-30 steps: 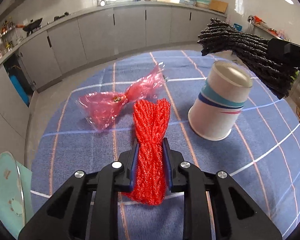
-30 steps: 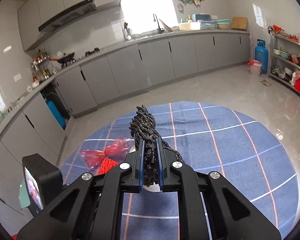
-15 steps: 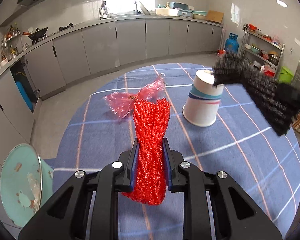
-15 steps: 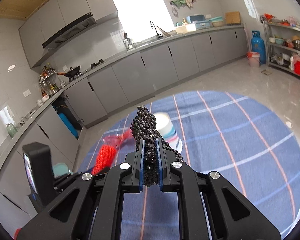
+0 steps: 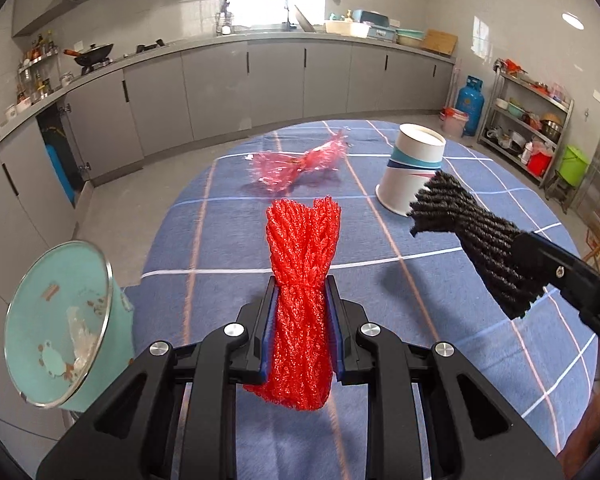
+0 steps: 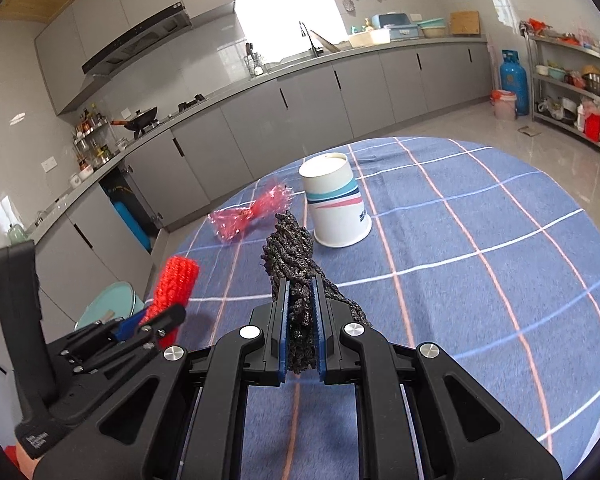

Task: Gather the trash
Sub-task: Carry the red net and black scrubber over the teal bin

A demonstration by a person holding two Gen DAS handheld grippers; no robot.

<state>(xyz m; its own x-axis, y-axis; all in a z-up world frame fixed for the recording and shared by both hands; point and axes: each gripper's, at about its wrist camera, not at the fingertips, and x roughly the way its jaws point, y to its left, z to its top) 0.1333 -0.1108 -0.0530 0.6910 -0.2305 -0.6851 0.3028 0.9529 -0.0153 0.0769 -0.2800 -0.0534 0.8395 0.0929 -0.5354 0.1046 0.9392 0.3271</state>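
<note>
Both grippers clenched on trash: left gripper (image 5: 302,316) holds red mesh bundle (image 5: 303,264), right gripper (image 6: 299,332) holds black mesh bundle (image 6: 290,256), both above the blue cloth table (image 6: 480,280). Carry-to-bin step, judging by teal bin (image 5: 60,328) standing open beside the table's left edge; next, swing each load over its mouth, then release. Pink wrapper (image 5: 296,160) and paper cup (image 5: 414,168) lie uncollected.

1. The round teal metal bin (image 5: 66,320) beside the table is mostly hidden behind the left gripper in the right wrist view.
2. The lower edge of the upturned white paper cup (image 5: 414,168) is covered by the black mesh bundle (image 5: 480,236).
3. Bin contents are too blurred to identify.
4. Shelf items at far right are too small to tell.
</note>
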